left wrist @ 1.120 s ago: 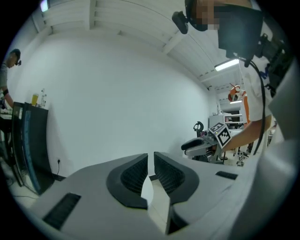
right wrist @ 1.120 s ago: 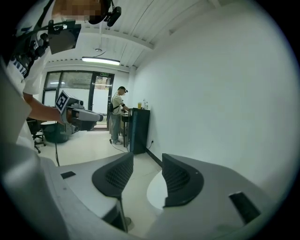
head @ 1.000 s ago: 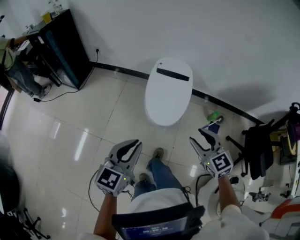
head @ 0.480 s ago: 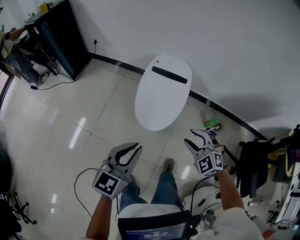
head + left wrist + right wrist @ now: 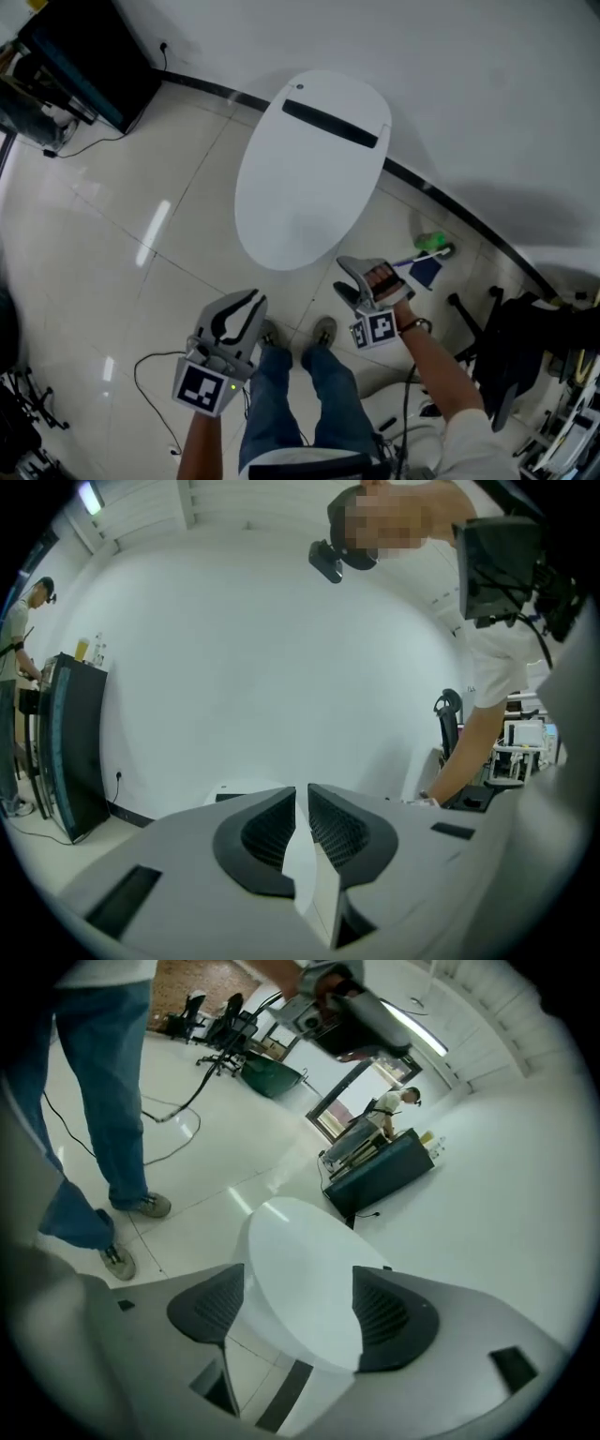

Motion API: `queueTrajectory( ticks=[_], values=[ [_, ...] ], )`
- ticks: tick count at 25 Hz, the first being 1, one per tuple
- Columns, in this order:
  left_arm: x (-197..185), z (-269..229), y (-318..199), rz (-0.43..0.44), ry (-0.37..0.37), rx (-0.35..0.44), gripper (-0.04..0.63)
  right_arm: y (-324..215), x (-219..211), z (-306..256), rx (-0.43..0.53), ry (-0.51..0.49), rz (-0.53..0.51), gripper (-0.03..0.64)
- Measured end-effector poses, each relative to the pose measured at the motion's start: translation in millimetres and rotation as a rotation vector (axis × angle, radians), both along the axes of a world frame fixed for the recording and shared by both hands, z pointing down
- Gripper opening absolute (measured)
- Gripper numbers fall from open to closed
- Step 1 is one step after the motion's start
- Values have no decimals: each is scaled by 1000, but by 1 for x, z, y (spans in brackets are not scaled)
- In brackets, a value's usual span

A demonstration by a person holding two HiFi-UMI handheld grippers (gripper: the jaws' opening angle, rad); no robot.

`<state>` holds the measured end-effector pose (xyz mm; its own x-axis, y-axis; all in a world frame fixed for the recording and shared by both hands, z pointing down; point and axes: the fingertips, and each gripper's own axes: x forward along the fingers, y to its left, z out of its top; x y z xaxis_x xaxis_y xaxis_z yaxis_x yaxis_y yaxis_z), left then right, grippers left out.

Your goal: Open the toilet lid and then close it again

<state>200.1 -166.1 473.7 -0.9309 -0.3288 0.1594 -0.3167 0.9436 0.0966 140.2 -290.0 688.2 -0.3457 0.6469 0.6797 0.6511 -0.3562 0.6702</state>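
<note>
Toilet lid point(image 5: 309, 178): down flat and closed. It is a white oval with its far end at the wall point(image 5: 450, 84), and a black strip point(image 5: 330, 124) crosses that far end.
Right gripper point(image 5: 345, 279): just beside the lid's near right edge. Its jaws have just been opening and now stand wide apart. In the right gripper view point(image 5: 298, 1297) the lid point(image 5: 291, 1241) shows in the gap between the jaws, but neither pad presses on it, so it grips nothing.
Left gripper point(image 5: 251, 302): near the lid's near left edge but apart from it, above the tiled floor point(image 5: 112, 234). In the left gripper view point(image 5: 302, 799) its jaws are drawn together with only a sliver between them, and nothing is held.
Person: stands at the near end of the lid, with shoes point(image 5: 323, 330) on the floor between the two grippers.
Black cabinet point(image 5: 84, 56): far left, against the wall.
Green-headed item point(image 5: 431, 244): on the floor to the right of the lid, by the wall.
Office chair point(image 5: 511, 347): near right, well apart from the lid.
</note>
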Motion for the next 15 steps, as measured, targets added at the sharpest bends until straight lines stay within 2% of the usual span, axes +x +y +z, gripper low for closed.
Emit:
queueTrajectory(
  ticks=[3,8,12,15],
  values=[
    [-8,39,7,-3,26,-3,35,18,2,65,21,-60,-42,403],
    [-2,98,24,-3,44,1,35,48,2,143,41,-130,-72,437],
    [8,124,28,8,75,17,35,56,-2,173,66,-186,-104,443],
    [16,134,31,22,92,18,35,69,-7,170,14,-221,-93,443]
  ],
)
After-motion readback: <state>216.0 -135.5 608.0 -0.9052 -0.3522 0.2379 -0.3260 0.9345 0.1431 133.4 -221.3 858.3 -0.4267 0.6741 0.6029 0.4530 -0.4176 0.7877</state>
